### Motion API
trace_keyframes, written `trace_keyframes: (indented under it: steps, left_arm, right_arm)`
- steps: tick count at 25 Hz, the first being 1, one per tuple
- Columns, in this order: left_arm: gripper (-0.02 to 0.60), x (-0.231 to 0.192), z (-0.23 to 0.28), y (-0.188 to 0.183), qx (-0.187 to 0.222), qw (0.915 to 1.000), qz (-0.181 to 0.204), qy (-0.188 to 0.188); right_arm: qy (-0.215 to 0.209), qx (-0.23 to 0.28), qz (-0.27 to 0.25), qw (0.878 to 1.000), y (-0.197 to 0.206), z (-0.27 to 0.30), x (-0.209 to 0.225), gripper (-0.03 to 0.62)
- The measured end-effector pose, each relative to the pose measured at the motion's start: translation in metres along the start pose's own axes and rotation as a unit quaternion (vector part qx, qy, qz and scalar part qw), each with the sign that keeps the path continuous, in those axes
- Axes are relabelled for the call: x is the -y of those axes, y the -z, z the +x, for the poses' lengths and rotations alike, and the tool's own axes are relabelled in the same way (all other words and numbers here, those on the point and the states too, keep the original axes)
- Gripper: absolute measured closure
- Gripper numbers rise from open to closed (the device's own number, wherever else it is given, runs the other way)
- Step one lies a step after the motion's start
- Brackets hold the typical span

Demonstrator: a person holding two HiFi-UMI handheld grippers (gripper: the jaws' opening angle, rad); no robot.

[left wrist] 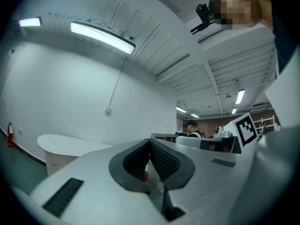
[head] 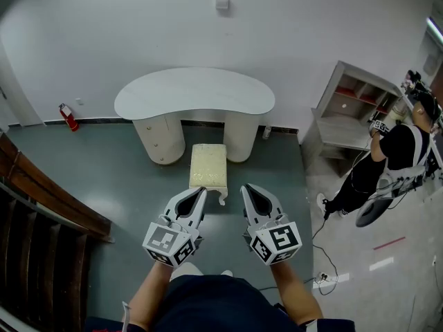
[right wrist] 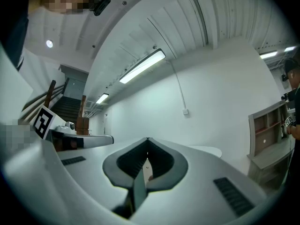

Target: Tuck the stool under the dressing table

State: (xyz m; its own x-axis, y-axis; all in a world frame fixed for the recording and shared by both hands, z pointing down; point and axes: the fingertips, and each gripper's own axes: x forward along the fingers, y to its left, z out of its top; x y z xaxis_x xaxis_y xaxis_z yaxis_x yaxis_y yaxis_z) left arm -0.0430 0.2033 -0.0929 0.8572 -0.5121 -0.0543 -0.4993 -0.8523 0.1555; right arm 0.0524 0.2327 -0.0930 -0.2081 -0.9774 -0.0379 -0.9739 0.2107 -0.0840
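The stool (head: 208, 164) stood in the upper middle of the head view. Its far end sat just inside the gap between the two pedestals of the dressing table (head: 194, 93), and most of its cream seat stuck out toward you over the floor (head: 111, 178).

Your left hand-held gripper (head: 203, 191) was clenched with nothing between its jaws, as its own view (left wrist: 150, 145) showed. Its tip lay at the near left corner of the seat, but I could not tell whether it touched. Your right hand-held gripper (head: 244, 187) was also clenched and empty (right wrist: 147, 154). It sat just to the right of the stool's near leg (head: 223, 198), apart from it. Both pointed level toward the table.

By my reading, you were in the pushing step, with the tuck begun and not finished.

The next move probably called for both closed tips to be set against the near edge of the seat, one on each side of its middle. For that, the right one needed to come left onto the stool. An even, straight push toward the top of the frame would then slide the stool squarely into the gap. Pushing from one corner only would likely swing it into a pedestal.
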Motion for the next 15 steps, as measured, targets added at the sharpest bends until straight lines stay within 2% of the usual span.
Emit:
trace_keyframes:
  steps: [4, 15]
  left_arm:
    - [0.572, 0.003, 0.009, 0.001, 0.001, 0.9998, -0.019, -0.004]
    - [0.572, -0.016, 0.037, 0.014, -0.015, 0.9996, -0.015, -0.019]
  right_arm:
    - [0.002, -0.004, 0.007, 1.000, 0.004, -0.005, 0.016, 0.579]
    - [-0.017, -0.015, 0.004, 1.000, 0.016, 0.024, 0.033, 0.579]
